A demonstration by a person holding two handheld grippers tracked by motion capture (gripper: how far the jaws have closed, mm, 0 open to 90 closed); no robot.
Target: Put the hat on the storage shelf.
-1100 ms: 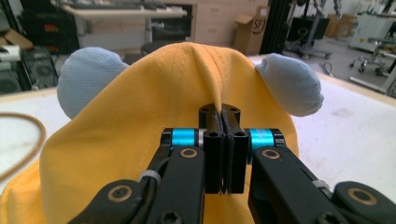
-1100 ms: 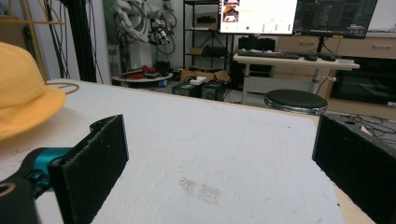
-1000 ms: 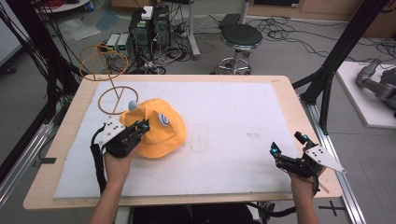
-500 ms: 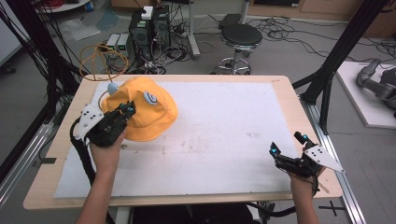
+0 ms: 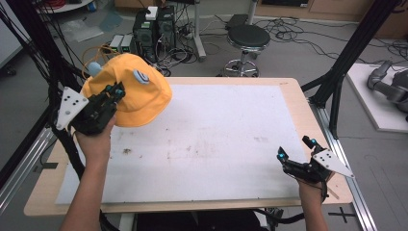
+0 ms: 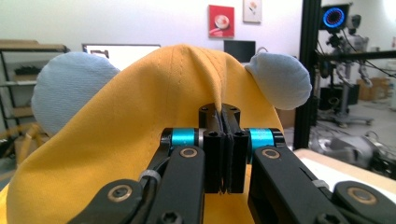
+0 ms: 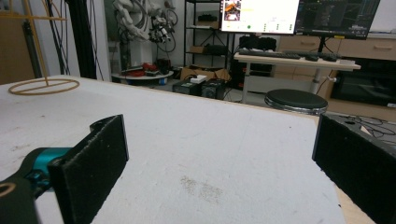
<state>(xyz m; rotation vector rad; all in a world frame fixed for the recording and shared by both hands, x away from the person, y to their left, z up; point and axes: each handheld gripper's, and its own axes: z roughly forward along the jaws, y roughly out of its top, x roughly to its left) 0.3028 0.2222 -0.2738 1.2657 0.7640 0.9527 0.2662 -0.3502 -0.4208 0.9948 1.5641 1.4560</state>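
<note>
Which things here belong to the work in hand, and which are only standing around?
In the work:
- yellow hat, fabric pinched
- left gripper, shut on it
- wooden stand, on the table

Standing around:
- right gripper, open, holding nothing
- black stool
- computers on the floor

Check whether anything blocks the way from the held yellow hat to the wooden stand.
Nothing visible does. The left gripper pinches the yellow hat above the table's far-left corner, near the stand.

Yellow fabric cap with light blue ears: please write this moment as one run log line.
object: yellow fabric cap with light blue ears | left gripper: shut on cap, held above white table mat | right gripper: open, low over mat
</note>
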